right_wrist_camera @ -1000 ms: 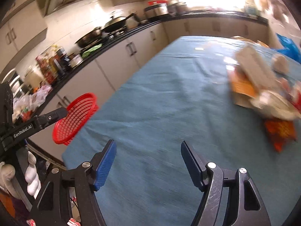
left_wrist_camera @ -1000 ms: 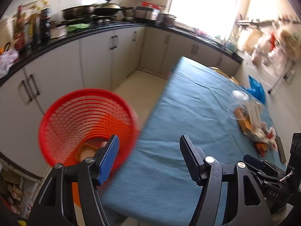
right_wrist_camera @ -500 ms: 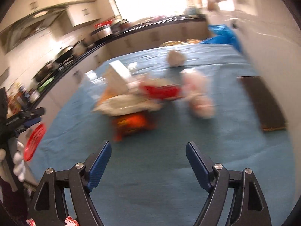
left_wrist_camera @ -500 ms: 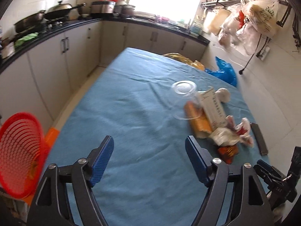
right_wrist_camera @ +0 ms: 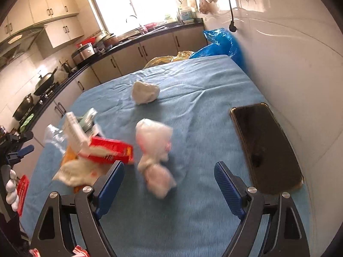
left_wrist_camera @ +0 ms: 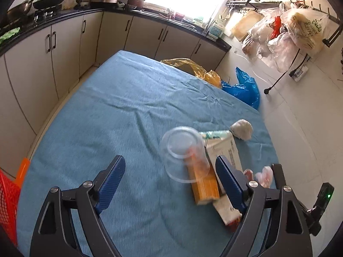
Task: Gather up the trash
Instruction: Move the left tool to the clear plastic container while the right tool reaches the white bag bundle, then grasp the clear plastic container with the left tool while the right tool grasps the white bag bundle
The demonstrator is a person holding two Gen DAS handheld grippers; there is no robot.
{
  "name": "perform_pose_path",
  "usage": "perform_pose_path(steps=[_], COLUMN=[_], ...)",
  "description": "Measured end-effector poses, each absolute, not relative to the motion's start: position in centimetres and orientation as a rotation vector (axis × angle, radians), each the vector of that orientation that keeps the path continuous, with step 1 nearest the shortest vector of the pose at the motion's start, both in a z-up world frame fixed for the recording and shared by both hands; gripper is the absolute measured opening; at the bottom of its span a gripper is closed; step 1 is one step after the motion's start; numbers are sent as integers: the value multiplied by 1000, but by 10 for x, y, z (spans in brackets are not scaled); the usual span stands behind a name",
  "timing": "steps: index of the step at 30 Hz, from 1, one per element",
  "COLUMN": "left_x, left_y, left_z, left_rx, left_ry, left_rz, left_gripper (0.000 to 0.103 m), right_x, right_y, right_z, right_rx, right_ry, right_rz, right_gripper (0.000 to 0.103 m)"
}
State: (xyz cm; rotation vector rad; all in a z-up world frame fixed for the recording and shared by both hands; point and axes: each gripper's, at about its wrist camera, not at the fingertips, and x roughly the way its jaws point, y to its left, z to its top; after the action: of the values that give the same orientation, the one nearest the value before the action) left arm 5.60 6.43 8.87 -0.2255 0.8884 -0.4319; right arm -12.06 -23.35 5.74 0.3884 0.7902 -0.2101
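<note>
Trash lies in a pile on the blue tablecloth (left_wrist_camera: 120, 111). In the left wrist view a clear plastic cup (left_wrist_camera: 184, 152) lies on its side over an orange packet (left_wrist_camera: 203, 186) and a white carton (left_wrist_camera: 225, 152), with a crumpled paper ball (left_wrist_camera: 242, 128) beyond. My left gripper (left_wrist_camera: 171, 184) is open and empty, just short of the cup. In the right wrist view a crumpled white and pink bag (right_wrist_camera: 156, 156) lies ahead of my open, empty right gripper (right_wrist_camera: 169, 184). A red box (right_wrist_camera: 111, 150) and white wrappers (right_wrist_camera: 79, 171) lie to its left. The paper ball (right_wrist_camera: 145, 92) sits farther back.
A black phone (right_wrist_camera: 265, 147) lies on the cloth by the white wall at right. The red mesh basket (left_wrist_camera: 8, 203) stands off the table's left edge. Blue (left_wrist_camera: 244, 87) and yellow (left_wrist_camera: 193, 66) plastic bags sit beyond the far edge. Kitchen cabinets (left_wrist_camera: 53, 49) run along the left.
Both grippers have swung from the red basket side toward the trash pile. The left now faces the cup; the right now faces the white and pink bag. Both stayed open.
</note>
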Motion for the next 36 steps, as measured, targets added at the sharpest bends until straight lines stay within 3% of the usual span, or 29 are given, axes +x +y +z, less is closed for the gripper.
perform_pose_path(steps=[10,13,16,18,19,20,21,23,36], left_x=[95,100,102,100,99,98,96,88,7], left_y=[41,34,24,21,19,17,16,19,63], left_z=[72,64,57,54,52,50,48,51,97], left_rx=[-163,-173,-173,-158,-146,-128,-119,-120,-147], left_ry=[876,902,916,926,936,955,970,964,852], left_rz=[-447,-459,-470,-462,-457,-450,-451,-444,-445], left_gripper=[88,88,88,87,82,58,52,51,51], right_x=[-88,-82,-79,-80,-80,-81,-82,-86,-137], right_y=[-231,-230,-230,-229,-227,-224,-222,-218,-207], right_z=[32,25,23,25,27,30,32,38,68], right_rx=[383,379,388,404,401,385,368,340,374], right_ry=[851,861,869,866,866,867,862,851,781], right_rz=[-207,-218,-216,-192,-185,-190,-197,-200,-182], right_gripper=[89,83,67,44,39,37,35,30,29])
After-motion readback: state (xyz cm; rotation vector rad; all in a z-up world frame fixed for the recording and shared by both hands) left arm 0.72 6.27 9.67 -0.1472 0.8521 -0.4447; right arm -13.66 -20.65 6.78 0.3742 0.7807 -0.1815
